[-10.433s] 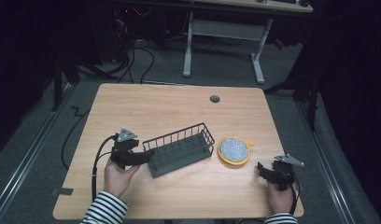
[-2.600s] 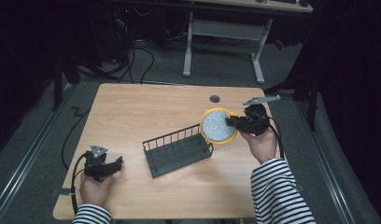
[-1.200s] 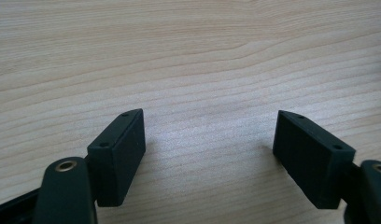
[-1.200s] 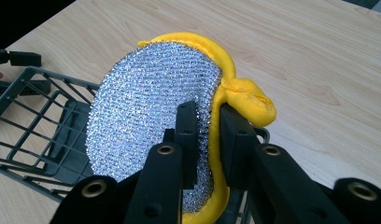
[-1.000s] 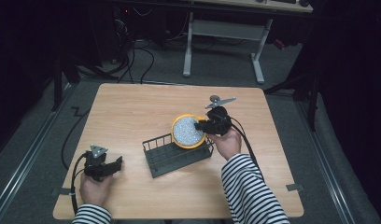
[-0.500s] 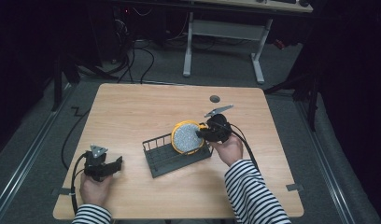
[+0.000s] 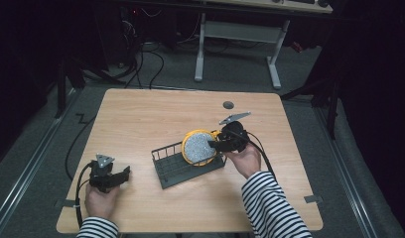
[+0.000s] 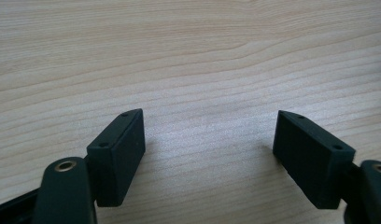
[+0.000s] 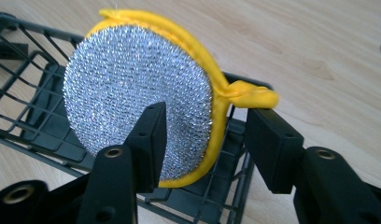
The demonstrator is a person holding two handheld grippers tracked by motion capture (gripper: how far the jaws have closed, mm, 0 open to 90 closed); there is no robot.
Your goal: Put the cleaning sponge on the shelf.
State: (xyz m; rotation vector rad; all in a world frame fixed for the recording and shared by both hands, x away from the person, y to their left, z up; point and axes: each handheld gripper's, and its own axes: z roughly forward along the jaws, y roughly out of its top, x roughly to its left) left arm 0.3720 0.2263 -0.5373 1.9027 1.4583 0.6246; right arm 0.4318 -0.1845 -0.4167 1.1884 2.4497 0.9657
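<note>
A round scrubber (image 7: 198, 147), silver mesh with a yellow rim, stands on edge in the right end of a black wire basket (image 7: 173, 173) at mid-table. My right gripper (image 7: 216, 145) is at its right side. In the right gripper view the scrubber (image 9: 137, 98) sits between the jaws of the right gripper (image 9: 207, 116), which have just been opening; the right pad stands clear of the yellow rim above the basket (image 9: 34, 93). My left gripper (image 7: 122, 173) rests near the front left corner, open over bare wood, with nothing between its jaws (image 8: 209, 116).
A small round grommet (image 7: 228, 104) sits in the tabletop (image 7: 141, 119) behind the right hand. Beyond the table stand a white desk frame (image 7: 240, 34) and floor cables. The left gripper's cable loops over the table's front left edge.
The right hand carried the scrubber from the table's right side leftward and down into the basket, then its jaws opened. The left hand stayed at the front left corner.
</note>
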